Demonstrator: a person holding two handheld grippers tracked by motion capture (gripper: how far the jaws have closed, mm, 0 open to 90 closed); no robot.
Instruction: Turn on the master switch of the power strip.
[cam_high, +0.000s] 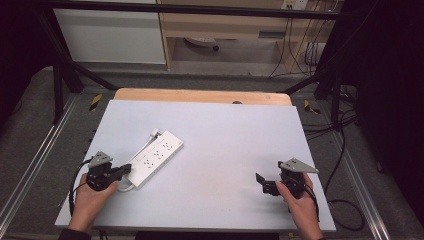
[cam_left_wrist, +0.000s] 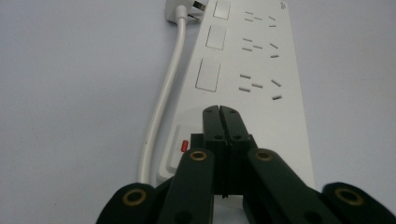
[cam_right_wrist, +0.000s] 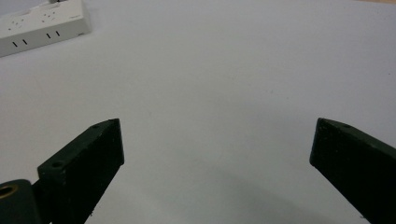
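The pale bench (cam_high: 210, 150) spreads wide, a wooden strip along its 12 o'clock edge. At about 9 o'clock on it lies the white power strip (cam_high: 156, 157), set at an angle, its cord (cam_left_wrist: 161, 100) running along one side to a plug (cam_left_wrist: 189, 11) at the far end. Left gripper (cam_high: 125, 170) sits right at the strip's near end, jaws clenched together with nothing between them, tips over the strip beside its red switch (cam_left_wrist: 184, 145). Right gripper (cam_high: 260, 180) hovers down at 5 o'clock, well apart from the strip, jaws released wide over bare bench.
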